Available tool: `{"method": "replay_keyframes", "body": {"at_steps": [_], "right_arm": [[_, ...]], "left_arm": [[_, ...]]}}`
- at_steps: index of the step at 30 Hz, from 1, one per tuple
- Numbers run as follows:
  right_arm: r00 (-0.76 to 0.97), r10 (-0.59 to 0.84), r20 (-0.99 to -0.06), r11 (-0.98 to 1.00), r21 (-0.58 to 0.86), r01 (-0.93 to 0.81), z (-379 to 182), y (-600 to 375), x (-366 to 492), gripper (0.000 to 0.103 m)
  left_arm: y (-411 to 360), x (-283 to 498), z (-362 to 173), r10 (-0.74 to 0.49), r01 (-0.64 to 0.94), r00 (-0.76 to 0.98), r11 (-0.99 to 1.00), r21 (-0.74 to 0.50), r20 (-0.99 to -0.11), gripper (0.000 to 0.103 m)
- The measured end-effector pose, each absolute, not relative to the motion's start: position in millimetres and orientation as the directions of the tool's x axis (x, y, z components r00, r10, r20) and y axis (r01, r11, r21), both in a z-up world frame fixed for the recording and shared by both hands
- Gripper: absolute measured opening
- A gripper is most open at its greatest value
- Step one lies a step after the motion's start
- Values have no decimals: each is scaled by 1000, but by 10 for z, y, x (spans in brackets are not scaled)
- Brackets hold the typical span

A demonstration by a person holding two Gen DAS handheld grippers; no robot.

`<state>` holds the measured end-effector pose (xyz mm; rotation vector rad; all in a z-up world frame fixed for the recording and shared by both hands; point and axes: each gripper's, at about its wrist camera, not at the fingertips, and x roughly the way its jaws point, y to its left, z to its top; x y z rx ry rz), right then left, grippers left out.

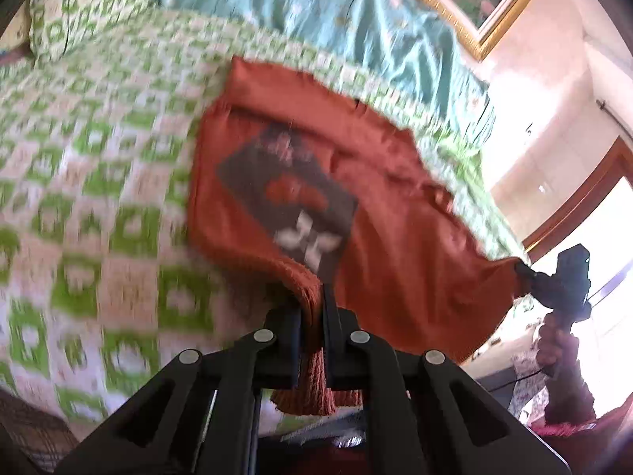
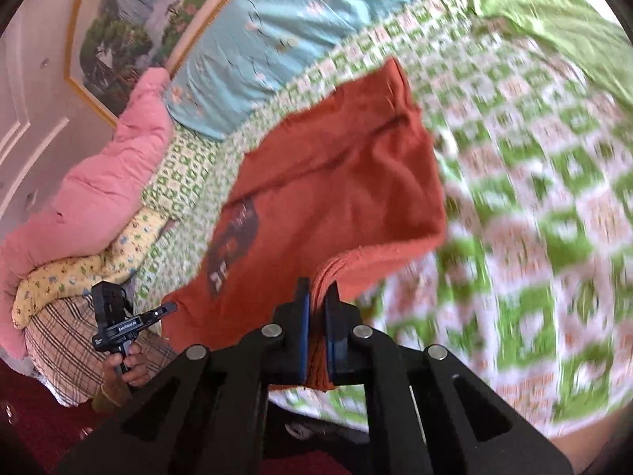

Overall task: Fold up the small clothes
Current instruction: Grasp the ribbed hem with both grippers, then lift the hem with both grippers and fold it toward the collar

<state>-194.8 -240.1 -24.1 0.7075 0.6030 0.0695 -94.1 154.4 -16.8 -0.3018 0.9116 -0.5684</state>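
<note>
Rust ribbed-hem shirt [image 1: 395,213], checked bedspread [image 1: 99,198]

Rust shirt [image 1: 356,166] on green-checked bed [image 1: 99,182]

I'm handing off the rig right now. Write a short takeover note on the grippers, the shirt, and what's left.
Left gripper: shut on the shirt's ribbed hem, near corner.
Right gripper: shut on the hem's other corner.
Shirt: rust-red, dark print facing up, near edge lifted off the bed, far part apparently resting on it.
Done: both hem corners gripped and raised.
Left: no fold visible yet; probably carry the hem toward the far end, then finish folding.
</note>
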Motion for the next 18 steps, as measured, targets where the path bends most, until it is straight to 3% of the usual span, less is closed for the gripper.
{"method": "replay_keyframes", "body": {"at_steps": [10,18], "right_arm": [[901,207,-381,779,621,84,198,-2712,-1394,7],[909,152,-389,786,604,127,345,-3158,-652,7]], "left_arm": [[1519,-112,300,-582,326,625,800,-504,-520,6],[1301,761,268,-535,289,647,831,-476,-542,6]]}}
